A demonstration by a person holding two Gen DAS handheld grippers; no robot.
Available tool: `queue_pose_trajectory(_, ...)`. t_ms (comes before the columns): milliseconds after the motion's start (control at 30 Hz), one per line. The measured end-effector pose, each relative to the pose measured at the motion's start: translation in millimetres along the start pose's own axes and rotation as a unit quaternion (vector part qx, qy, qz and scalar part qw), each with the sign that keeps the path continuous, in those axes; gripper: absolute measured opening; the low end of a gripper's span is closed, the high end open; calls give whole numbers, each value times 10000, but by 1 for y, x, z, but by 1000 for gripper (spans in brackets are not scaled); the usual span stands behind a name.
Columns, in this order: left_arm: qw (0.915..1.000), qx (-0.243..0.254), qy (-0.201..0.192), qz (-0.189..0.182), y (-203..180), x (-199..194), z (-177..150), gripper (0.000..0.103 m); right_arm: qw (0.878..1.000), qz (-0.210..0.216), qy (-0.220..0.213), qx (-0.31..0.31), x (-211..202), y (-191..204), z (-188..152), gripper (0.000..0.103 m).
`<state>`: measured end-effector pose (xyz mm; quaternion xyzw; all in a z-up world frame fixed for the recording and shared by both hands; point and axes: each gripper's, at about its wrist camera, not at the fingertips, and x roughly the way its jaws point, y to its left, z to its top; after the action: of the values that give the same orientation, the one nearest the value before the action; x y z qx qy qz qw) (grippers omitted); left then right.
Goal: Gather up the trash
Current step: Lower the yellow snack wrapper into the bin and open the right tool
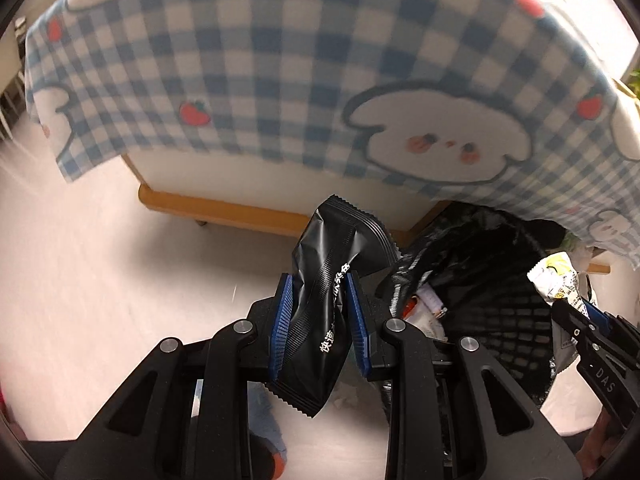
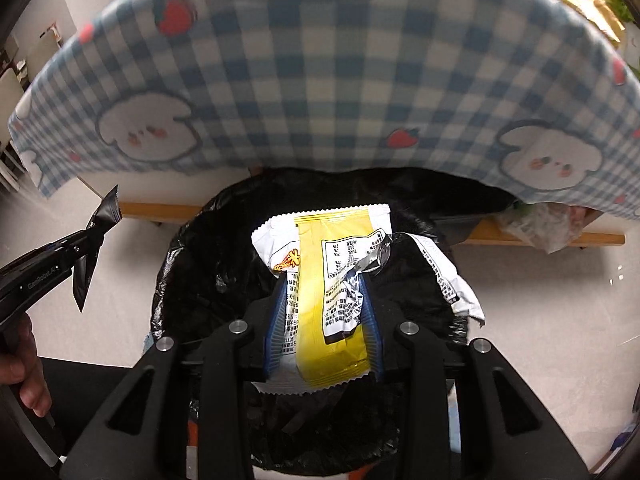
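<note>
A black snack wrapper (image 1: 336, 236) with white print is pinched between the blue pads of my left gripper (image 1: 319, 280), hanging over the pale floor just left of the trash bin (image 1: 480, 248). The bin is lined with a black bag (image 2: 200, 260) and holds some scraps. My right gripper (image 2: 322, 280) is shut on a yellow and white wrapper (image 2: 328, 240) directly above the bin's opening. In the right wrist view the left gripper (image 2: 90, 240) shows at the left edge with its black wrapper (image 2: 102, 216). The right gripper (image 1: 580, 312) and its wrapper (image 1: 554, 276) appear at the right of the left wrist view.
A blue checked tablecloth (image 2: 320, 80) with bunnies and strawberries overhangs the bin's far side. A wooden table edge (image 1: 224, 210) runs below it. Crumpled clear plastic (image 2: 540, 224) lies under the cloth at right. A person's hand (image 2: 24, 372) grips the left tool.
</note>
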<state>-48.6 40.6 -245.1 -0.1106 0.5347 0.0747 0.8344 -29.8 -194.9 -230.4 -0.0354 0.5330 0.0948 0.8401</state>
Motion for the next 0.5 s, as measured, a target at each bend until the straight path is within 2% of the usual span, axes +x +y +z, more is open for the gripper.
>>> queue_pose_trajectory(267,9999,76,35,-58,-7,2,-3,26,10000,46,59,-43,15,2,-5,35)
queue_pose_trajectory(367,9999,25,52,-85,-12,-1,-2,26,10000,33,-30,-66,11,-1,-4,45)
queue_pose_trajectory(433,9999,-7,15,-120,-15,-5,0,26,9999,-34,-151,-20,5,-5,-3,61)
queue_pose_trajectory(500,9999,21,-33,-144,-21,-10,0,26,9997,-25,-223,13,0,-9,-2,65)
